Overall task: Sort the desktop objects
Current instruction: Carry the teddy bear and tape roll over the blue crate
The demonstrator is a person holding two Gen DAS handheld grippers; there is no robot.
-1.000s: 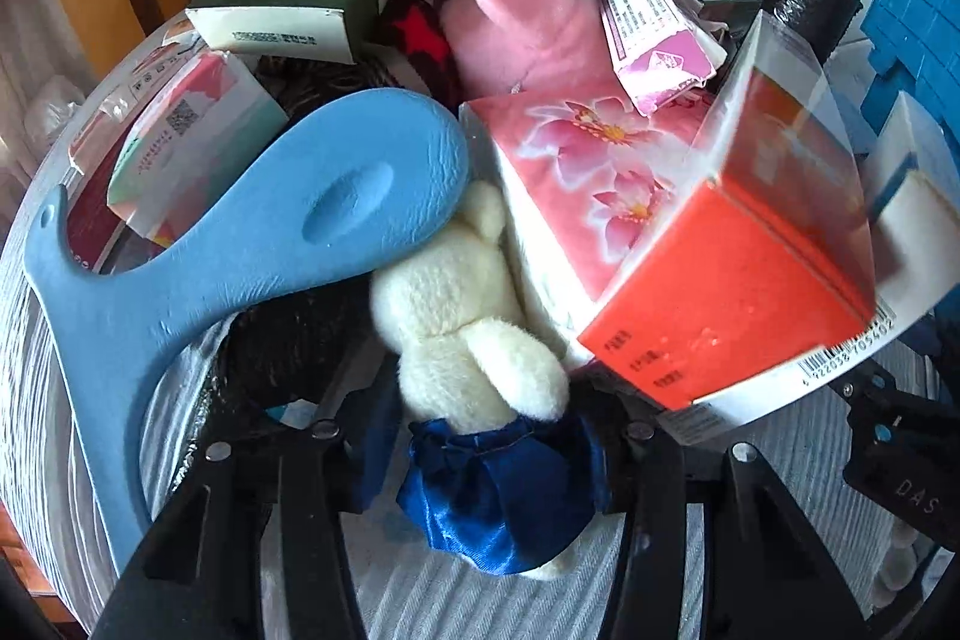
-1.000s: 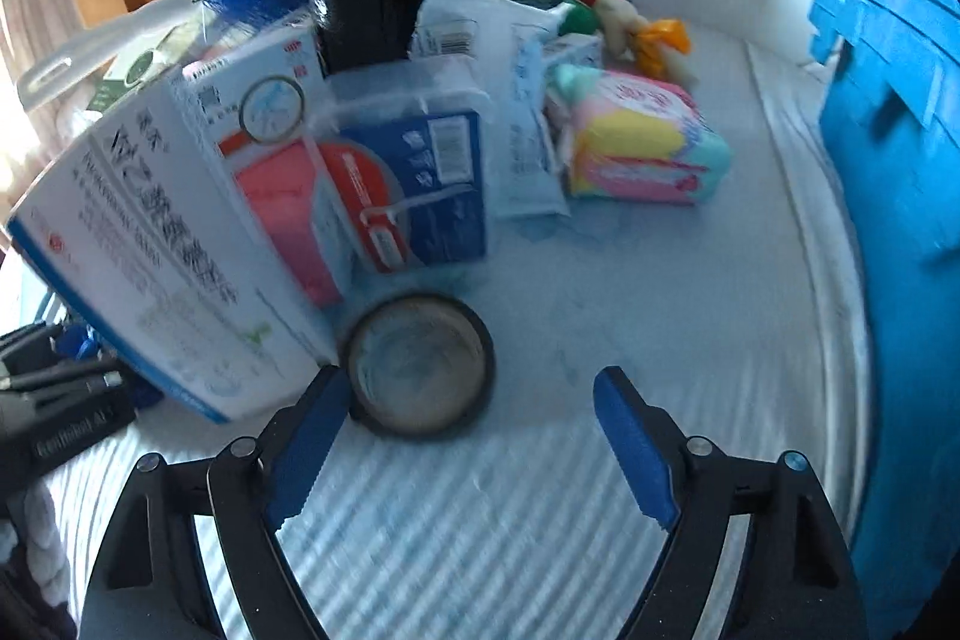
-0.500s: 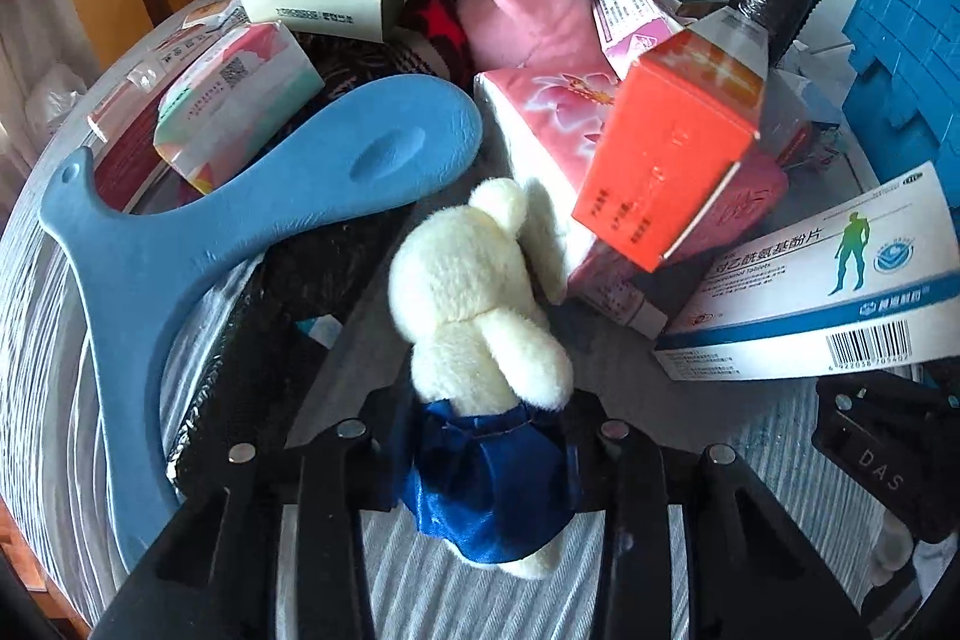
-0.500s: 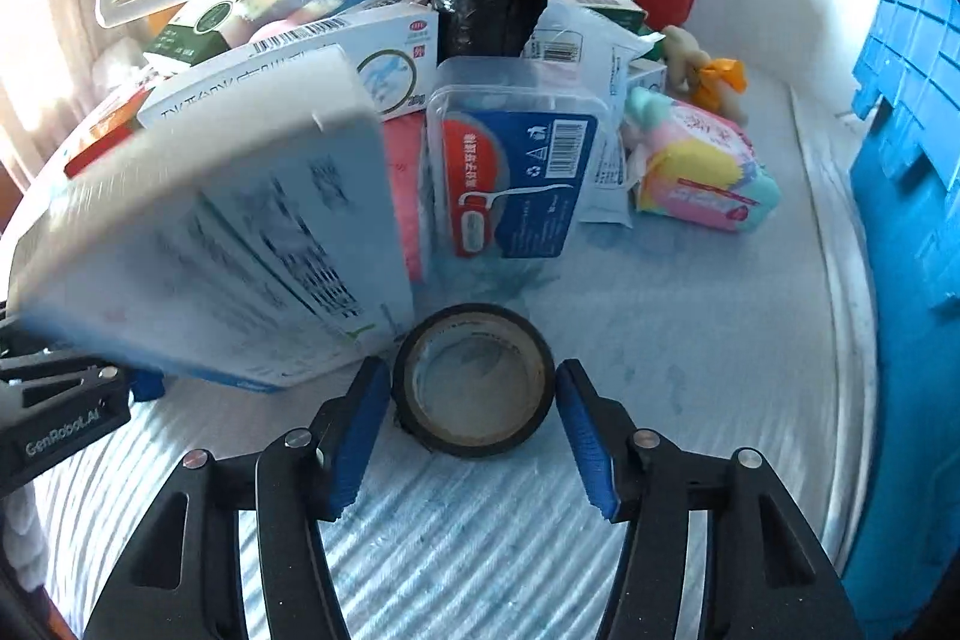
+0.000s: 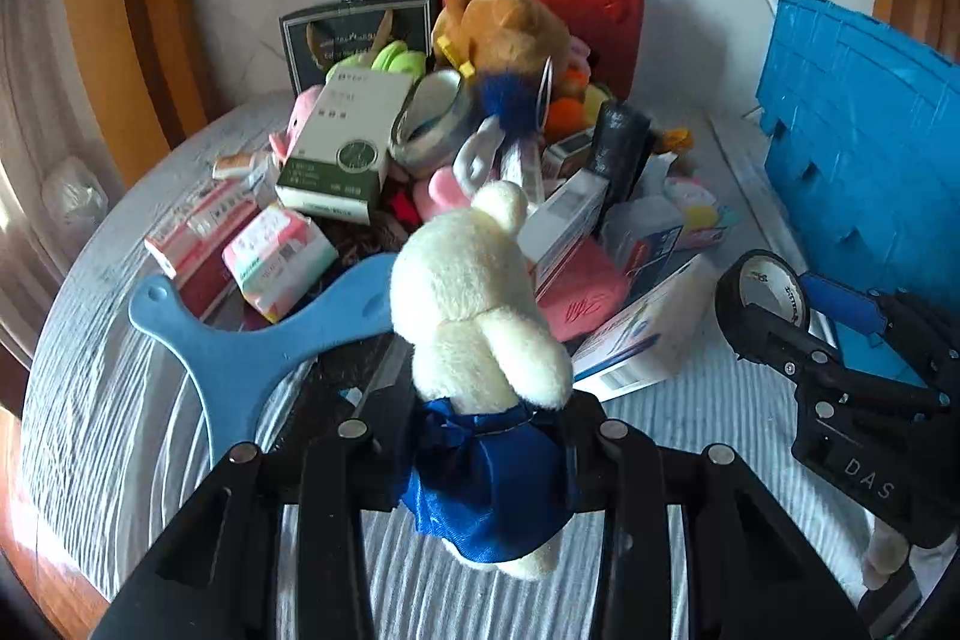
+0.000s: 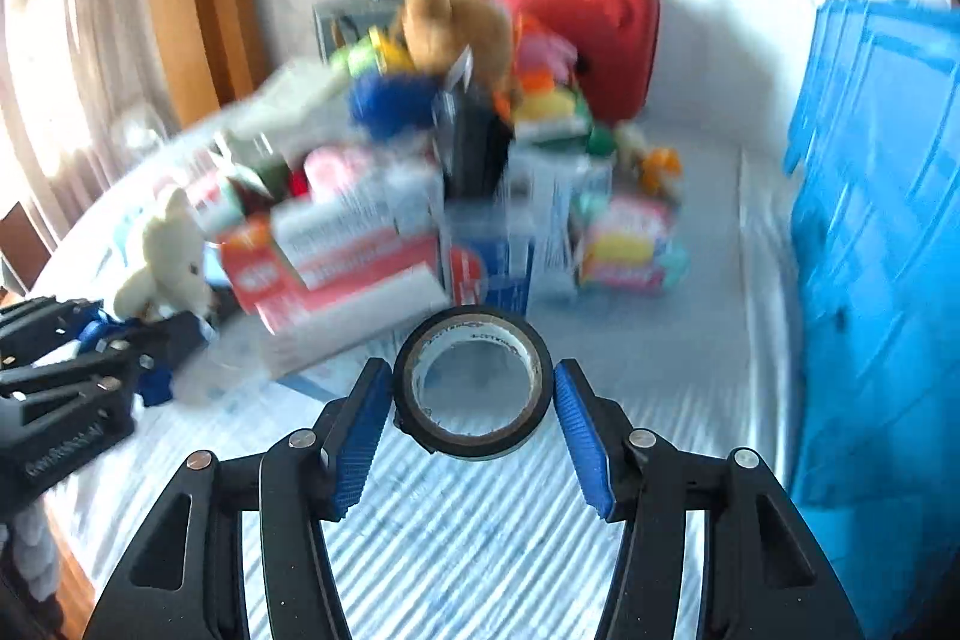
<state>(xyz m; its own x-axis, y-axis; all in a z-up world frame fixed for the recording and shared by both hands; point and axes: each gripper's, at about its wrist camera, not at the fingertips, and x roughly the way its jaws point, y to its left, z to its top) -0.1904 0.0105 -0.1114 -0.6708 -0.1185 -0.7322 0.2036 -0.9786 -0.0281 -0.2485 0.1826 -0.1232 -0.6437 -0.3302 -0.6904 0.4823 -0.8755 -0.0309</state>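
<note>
White tiled wall stood behind the counter [image 5: 108, 418], whose striped cloth carried a heap of boxes, packets and toys in front of a red case [image 5: 576, 4]. My left hand-held gripper [image 5: 480, 454] was closed on the cream plush bear [image 5: 474, 304], its jaws clamping the blue satin skirt (the bear hung clear above the cloth). A blue paddle [image 5: 252, 340] lay beside it on the pile. My right hand-held gripper [image 6: 471, 403] had just been closing, and its blue pads [image 6: 360, 424] pressed either side of the black tape roll [image 6: 471, 388], which was lifted off the counter. A blue crate [image 6: 876, 220] stood at my right. The right view was blurred across the heap.
</note>
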